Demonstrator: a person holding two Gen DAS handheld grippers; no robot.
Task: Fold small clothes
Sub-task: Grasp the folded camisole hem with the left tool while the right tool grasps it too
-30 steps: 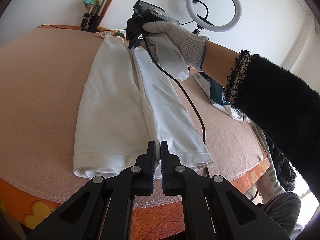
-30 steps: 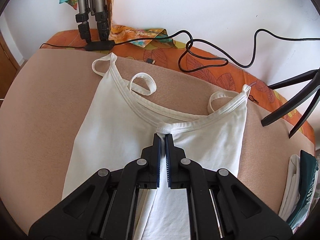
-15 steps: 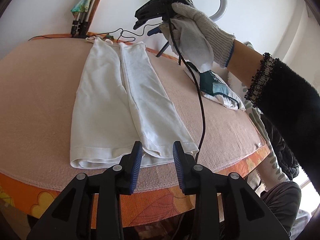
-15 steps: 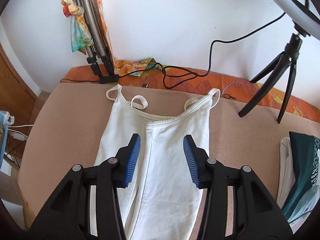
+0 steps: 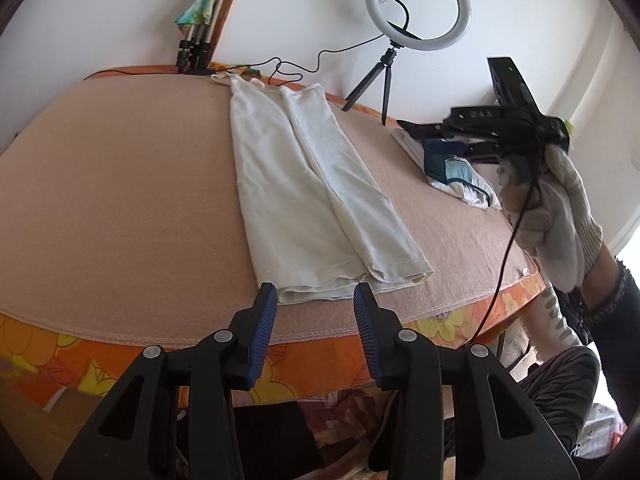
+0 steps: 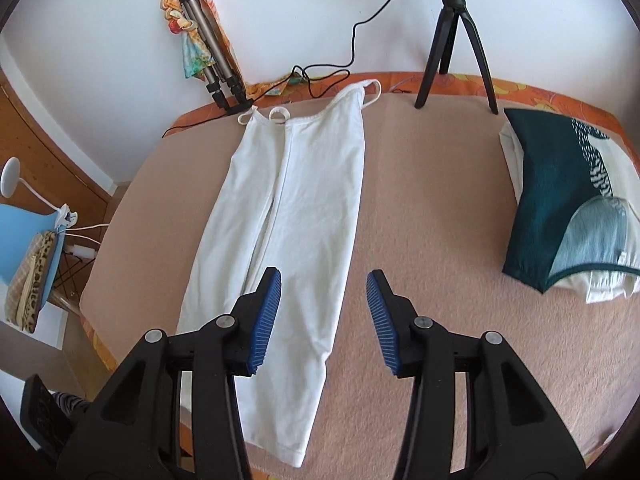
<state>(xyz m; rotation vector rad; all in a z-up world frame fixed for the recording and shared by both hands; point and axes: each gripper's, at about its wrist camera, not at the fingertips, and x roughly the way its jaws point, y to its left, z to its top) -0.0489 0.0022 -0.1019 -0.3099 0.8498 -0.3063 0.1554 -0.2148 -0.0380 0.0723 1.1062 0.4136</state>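
Released camisole (image 5: 316, 184) beyond both jaws

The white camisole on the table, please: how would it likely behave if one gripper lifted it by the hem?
The white camisole looks thin and lies flat, so it would probably drape limply. Its lengthwise fold would likely fall open. It seems light.

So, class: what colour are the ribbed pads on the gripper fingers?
Blue, on black fingers; the ribbed pads show best in the right wrist view.
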